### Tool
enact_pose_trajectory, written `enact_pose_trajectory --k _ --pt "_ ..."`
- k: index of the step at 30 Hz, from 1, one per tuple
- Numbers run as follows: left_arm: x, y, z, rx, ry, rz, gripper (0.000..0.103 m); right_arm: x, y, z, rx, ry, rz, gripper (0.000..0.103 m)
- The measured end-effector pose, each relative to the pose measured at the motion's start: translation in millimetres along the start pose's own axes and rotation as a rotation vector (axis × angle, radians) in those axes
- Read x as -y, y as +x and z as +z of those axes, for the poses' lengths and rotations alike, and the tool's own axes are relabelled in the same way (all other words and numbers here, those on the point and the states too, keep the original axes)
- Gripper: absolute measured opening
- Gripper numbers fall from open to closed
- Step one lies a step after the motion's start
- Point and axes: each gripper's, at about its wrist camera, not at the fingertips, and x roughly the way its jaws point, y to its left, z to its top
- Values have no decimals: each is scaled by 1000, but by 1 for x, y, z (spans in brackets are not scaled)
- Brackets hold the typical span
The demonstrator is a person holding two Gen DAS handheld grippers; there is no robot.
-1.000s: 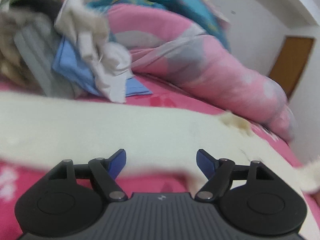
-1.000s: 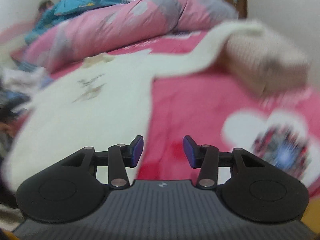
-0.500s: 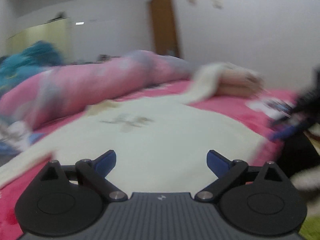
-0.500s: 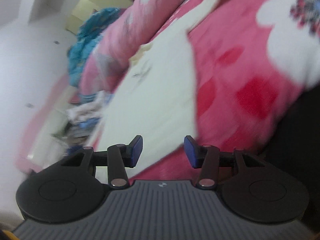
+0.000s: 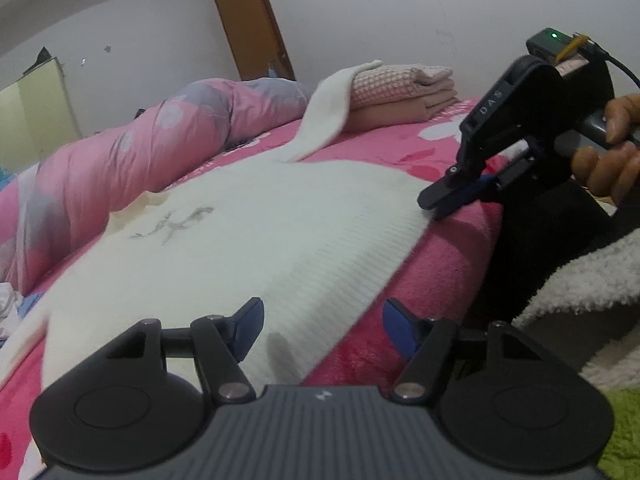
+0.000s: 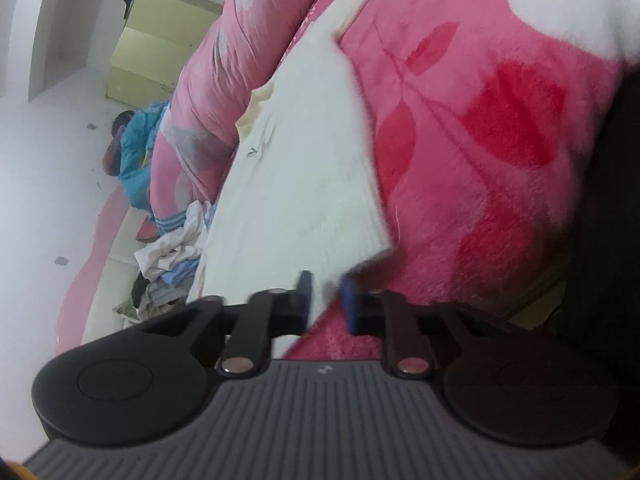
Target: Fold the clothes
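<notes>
Closest in the left wrist view, the left gripper (image 5: 322,326) has its blue-tipped fingers (image 5: 248,320) spread apart and closing, with the near hem of the white ribbed knit sweater (image 5: 240,240) lying between them, not yet pinched. Over to the right, the right gripper (image 5: 450,200), carried by a hand (image 5: 612,152), has its fingers nearly together on the sweater's right hem corner at the bed's edge; its own view shows the white corner between the narrow-set tips (image 6: 326,300). That sweater lies spread flat, front up, on the fluffy pink flowered blanket (image 5: 420,272) covering the bed. One sleeve (image 5: 328,116) drapes up onto a folded stack of pink checked bedding (image 5: 396,92). Behind runs a rolled pink and grey quilt (image 5: 160,148), then a brown wooden door (image 5: 252,20)
</notes>
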Motion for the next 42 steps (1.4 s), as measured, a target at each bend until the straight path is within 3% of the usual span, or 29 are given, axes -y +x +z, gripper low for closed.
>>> enact_pose_trajectory --k 4,14,19,24,28,33,36,42 --pt "-4 3 -2 -12 -8 -2 49 -9 0 0 32 2 37 3" --pt "-12 5 -3 -23 -29 1 49 -35 -2 28 100 39 178 2" --pt "-21 8 -5 -40 -74 20 32 -35 -2 32 89 17 158 4" --pt "-23 7 -7 -39 -65 7 33 -21 -1 21 -4 -15 65 9" --pt "-13 8 -9 -42 -12 -14 55 2 4 7 -74 42 14 20" --pt "-3 14 -7 -51 22 10 57 8 20 -3 -127 76 50 21" --pt "-2 16 -6 -51 9 17 57 7 27 -3 -144 86 71 20" --pt "-1 16 -7 -50 10 23 58 8 29 -1 -148 106 96 3"
